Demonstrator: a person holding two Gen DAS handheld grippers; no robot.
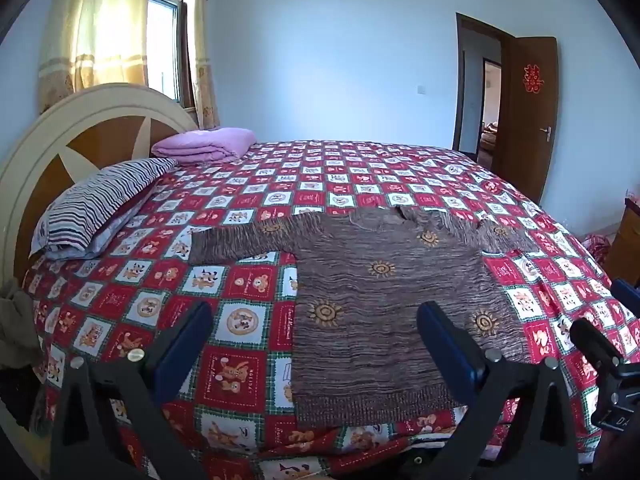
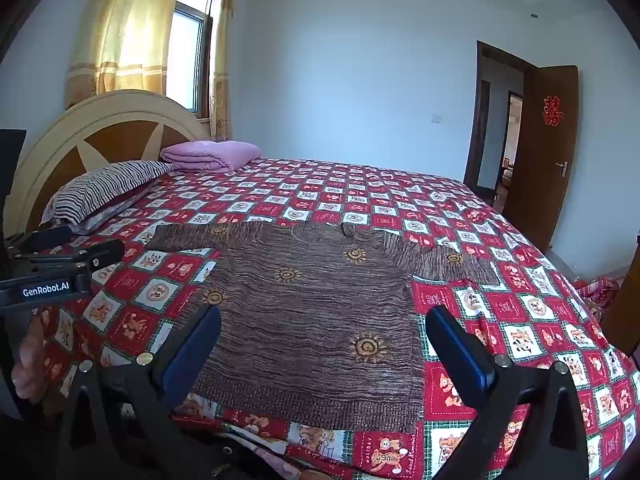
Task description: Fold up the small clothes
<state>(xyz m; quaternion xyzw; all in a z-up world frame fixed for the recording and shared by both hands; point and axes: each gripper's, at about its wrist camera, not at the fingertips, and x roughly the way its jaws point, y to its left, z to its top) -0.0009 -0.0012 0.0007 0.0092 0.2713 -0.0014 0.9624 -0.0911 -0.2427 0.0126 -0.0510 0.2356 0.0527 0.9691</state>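
Observation:
A small brown knitted sweater [image 1: 380, 292] [image 2: 308, 312] with orange sun motifs lies flat on the bed, sleeves spread to both sides, hem toward me. My left gripper [image 1: 316, 340] hovers open above the hem's left part, nothing between its blue pads. The right gripper [image 2: 324, 344] also stands open, above the hem's right part, and holds nothing. In the left wrist view the right gripper [image 1: 600, 352] shows at the right edge. The left gripper's black body [image 2: 60, 268] appears at the left edge of the right wrist view, with a hand below it.
The bed carries a red and white checked cover [image 1: 248, 280] [image 2: 500, 312]. A striped pillow [image 1: 96, 208] and a folded pink blanket [image 1: 208, 146] lie by the round headboard [image 1: 60, 140]. A brown door [image 1: 528, 120] stands open at the right. Red cloth [image 2: 600, 288] lies on the floor.

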